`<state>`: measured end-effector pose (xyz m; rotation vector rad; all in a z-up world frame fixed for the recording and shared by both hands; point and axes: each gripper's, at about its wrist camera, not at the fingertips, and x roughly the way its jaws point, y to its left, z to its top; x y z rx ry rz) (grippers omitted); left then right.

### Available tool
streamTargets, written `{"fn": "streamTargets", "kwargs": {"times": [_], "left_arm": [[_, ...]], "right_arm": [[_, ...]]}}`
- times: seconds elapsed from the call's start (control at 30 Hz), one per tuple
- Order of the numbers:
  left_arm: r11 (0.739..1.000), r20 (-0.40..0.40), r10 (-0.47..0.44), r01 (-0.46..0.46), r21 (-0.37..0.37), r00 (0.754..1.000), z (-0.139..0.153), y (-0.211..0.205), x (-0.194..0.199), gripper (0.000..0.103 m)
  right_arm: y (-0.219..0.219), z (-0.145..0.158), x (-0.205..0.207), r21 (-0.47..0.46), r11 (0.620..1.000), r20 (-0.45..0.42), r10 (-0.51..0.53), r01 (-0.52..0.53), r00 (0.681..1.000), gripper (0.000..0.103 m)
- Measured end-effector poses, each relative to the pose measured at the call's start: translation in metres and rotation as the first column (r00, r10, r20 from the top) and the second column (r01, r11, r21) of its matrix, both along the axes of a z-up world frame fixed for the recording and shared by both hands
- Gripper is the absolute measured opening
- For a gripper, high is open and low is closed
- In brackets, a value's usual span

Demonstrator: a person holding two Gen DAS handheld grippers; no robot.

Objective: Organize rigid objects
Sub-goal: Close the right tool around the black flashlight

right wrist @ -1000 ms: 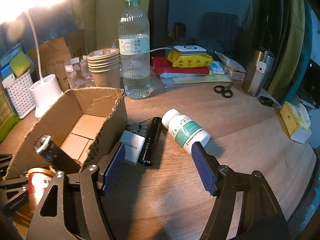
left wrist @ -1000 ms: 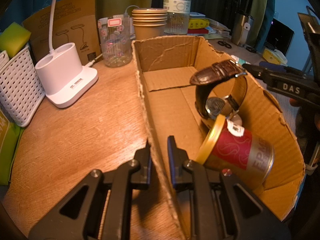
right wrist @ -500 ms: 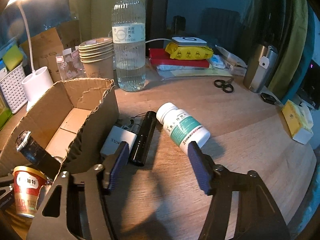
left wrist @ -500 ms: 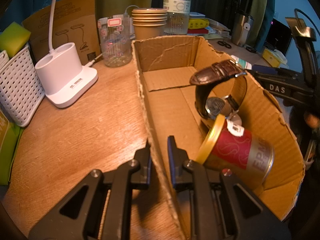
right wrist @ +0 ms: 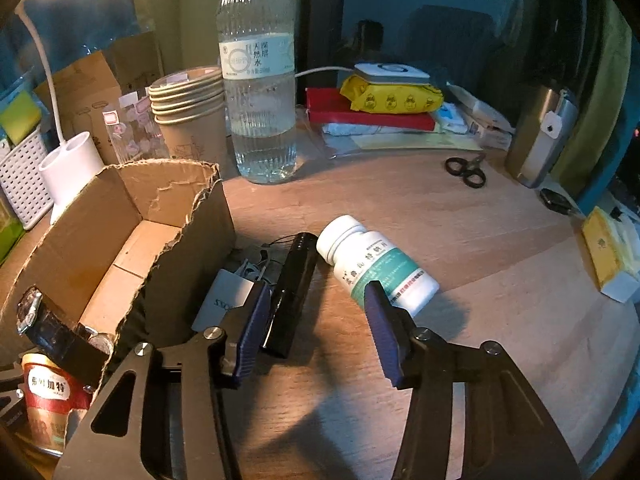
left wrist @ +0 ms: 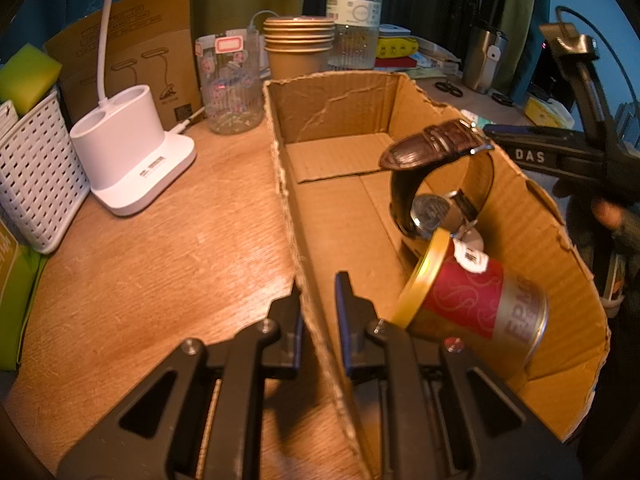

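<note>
My left gripper (left wrist: pixel 318 292) is shut on the near left wall of the open cardboard box (left wrist: pixel 332 108). A red and gold can (left wrist: pixel 476 304) and a brown-strapped watch (left wrist: pixel 436 152) lie inside the box. My right gripper (right wrist: pixel 316 312) is open, just above the table, right of the box (right wrist: pixel 188 240). Between and ahead of its fingers lie a black flashlight (right wrist: pixel 292 280) and a white pill bottle (right wrist: pixel 380 268). A small white box (right wrist: pixel 224 300) lies beside the flashlight, partly behind the left finger. The right gripper also shows in the left wrist view (left wrist: pixel 532 156), beyond the box.
A water bottle (right wrist: pixel 260 92), stacked paper cups (right wrist: pixel 188 120), white lamp base (left wrist: pixel 128 152), clear sticker cup (left wrist: pixel 228 84) and white basket (left wrist: pixel 32 168) stand behind and left of the box. Scissors (right wrist: pixel 466 170), a steel tumbler (right wrist: pixel 540 140) and a yellow pack (right wrist: pixel 608 252) lie right.
My right gripper has moved forward and lower toward the flashlight and pill bottle, which now sit between its fingers. The left gripper and box have not moved.
</note>
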<state>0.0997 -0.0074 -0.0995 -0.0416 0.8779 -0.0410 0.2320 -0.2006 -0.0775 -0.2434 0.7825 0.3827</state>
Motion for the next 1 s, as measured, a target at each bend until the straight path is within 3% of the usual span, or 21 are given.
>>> {"fn": "streamTargets", "kwargs": {"times": [0.37, 0.53, 1.0], "left_arm": [[1.0, 0.0, 0.0, 0.0, 0.0, 1.0, 0.0, 0.0, 0.0, 0.015], [1.0, 0.0, 0.0, 0.0, 0.0, 1.0, 0.0, 0.0, 0.0, 0.015], [1.0, 0.0, 0.0, 0.0, 0.0, 1.0, 0.0, 0.0, 0.0, 0.015]], "right_arm": [[0.008, -0.014, 0.006, -0.014, 1.0, -0.04, 0.013, -0.014, 0.999, 0.044], [0.008, -0.023, 0.01, -0.002, 1.0, -0.065, 0.024, -0.024, 0.998, 0.022], [-0.006, -0.005, -0.007, 0.06, 0.998, -0.024, 0.0, 0.001, 1.0, 0.022]]}}
